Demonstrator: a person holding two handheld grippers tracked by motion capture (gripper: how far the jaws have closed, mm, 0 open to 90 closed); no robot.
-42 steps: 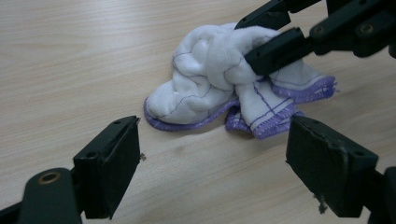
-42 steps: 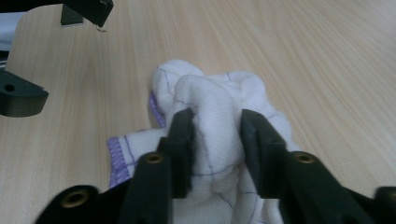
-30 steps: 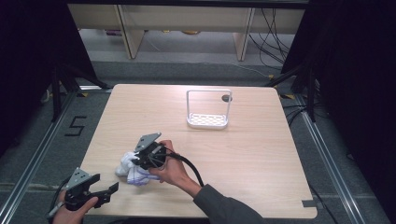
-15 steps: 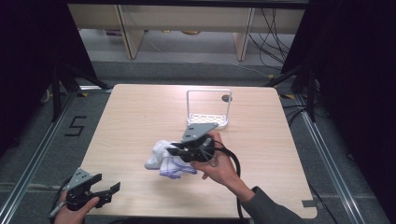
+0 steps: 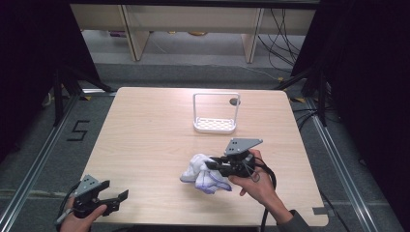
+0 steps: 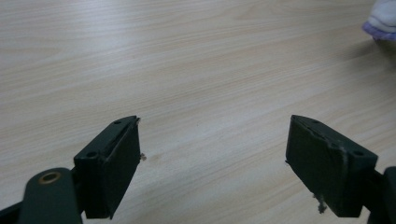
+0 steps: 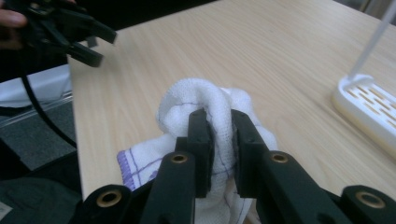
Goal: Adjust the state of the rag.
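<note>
The white cloth [image 5: 203, 173] with thin purple lines lay crumpled on the wooden table [image 5: 145, 135], a little right of the middle and low in the high view. The right gripper [image 5: 216, 165] held it: in the right gripper view a raised fold of the cloth [image 7: 205, 121] was pinched between the two black jaws, which stood narrow with only the fabric between them. The lower part of the cloth was hidden behind the jaws there, so its full shape could not be made out. The right hand [image 5: 256, 181] came in from the lower right of the high view, and its sleeve was cut off by the bottom edge.

Above the cloth in the high view, well apart from it, stood a white rack [image 5: 215, 114] with a slotted base and a tall thin frame. In the right gripper view the rack [image 7: 369, 105] was cut off by the right edge.

The left gripper [image 5: 116, 198] was in the lower left corner of the high view, at the near table edge, held by the left hand [image 5: 80, 220], which was partly cut off by the bottom. Its jaws stood wide apart with nothing between them. In the left gripper view they showed over bare wood, and a small piece of the cloth [image 6: 383, 21] appeared blurred in the upper right corner. In the upper left of the right gripper view the left gripper [image 7: 95, 42] looked dark and hard to read.
</note>
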